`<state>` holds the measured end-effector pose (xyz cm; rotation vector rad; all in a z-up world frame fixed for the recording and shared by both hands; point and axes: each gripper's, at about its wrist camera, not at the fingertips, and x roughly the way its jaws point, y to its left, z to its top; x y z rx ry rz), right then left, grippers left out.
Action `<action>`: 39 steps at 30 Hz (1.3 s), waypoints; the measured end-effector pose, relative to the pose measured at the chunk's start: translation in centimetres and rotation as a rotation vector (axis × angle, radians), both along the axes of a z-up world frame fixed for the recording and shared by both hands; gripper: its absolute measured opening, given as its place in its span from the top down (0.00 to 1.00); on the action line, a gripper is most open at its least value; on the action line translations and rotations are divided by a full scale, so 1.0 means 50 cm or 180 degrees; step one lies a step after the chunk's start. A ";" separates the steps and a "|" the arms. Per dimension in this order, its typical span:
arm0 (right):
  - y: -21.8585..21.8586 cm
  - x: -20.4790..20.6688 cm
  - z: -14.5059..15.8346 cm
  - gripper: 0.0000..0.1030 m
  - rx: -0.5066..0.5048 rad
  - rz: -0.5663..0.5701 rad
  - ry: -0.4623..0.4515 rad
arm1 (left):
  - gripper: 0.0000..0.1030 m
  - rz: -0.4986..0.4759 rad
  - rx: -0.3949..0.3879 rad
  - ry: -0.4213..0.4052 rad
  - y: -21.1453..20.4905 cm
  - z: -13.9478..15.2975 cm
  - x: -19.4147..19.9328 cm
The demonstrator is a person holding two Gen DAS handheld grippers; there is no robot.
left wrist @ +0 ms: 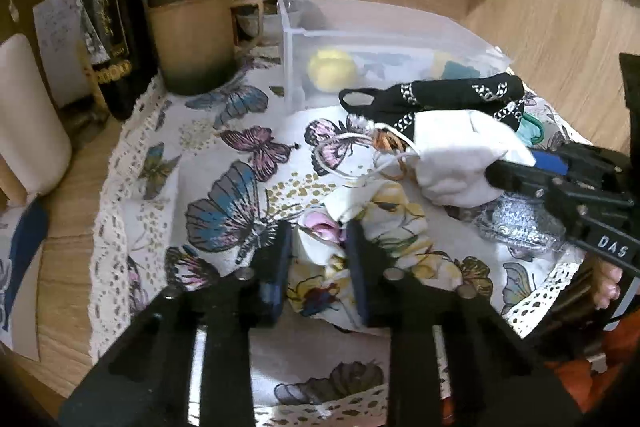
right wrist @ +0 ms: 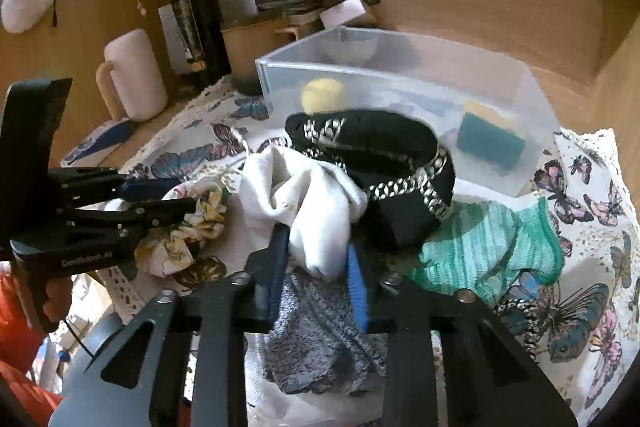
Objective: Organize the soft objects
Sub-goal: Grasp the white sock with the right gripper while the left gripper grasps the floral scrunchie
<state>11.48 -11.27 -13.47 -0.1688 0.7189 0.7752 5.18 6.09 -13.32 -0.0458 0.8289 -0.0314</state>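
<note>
My left gripper (left wrist: 320, 231) is shut on a floral scrunchie (left wrist: 384, 227) lying on the butterfly cloth (left wrist: 224, 163); it shows in the right wrist view (right wrist: 188, 227) too. My right gripper (right wrist: 316, 247) is shut on a white cloth (right wrist: 308, 203) and holds it above a grey knit piece (right wrist: 316, 339). The white cloth also shows in the left wrist view (left wrist: 460, 163). A black band with silver chain print (right wrist: 384, 163) and a green knit piece (right wrist: 488, 247) lie behind. A clear plastic bin (right wrist: 400, 75) holds a yellow ball (right wrist: 324, 95) and a sponge (right wrist: 488, 139).
A dark wine bottle (left wrist: 112, 19), a brown mug (left wrist: 192, 43) and a white jug (right wrist: 134, 75) stand at the back left. Papers are stacked behind them. Wooden walls close in the back and right. A rubber band (left wrist: 388, 143) lies by the white cloth.
</note>
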 end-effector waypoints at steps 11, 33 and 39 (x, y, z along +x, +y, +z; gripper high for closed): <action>-0.027 -0.030 0.086 0.81 0.0320 0.0088 -0.0309 | 0.89 0.0114 -0.0039 -0.0388 0.020 0.086 -0.018; -0.141 0.042 0.219 0.81 0.0724 -0.0457 -0.0821 | 0.31 0.0157 0.0169 -0.0101 0.026 0.066 0.065; -0.138 0.077 0.201 0.81 0.0580 -0.0481 -0.0741 | 0.29 0.0158 0.0162 0.0269 0.022 -0.005 0.086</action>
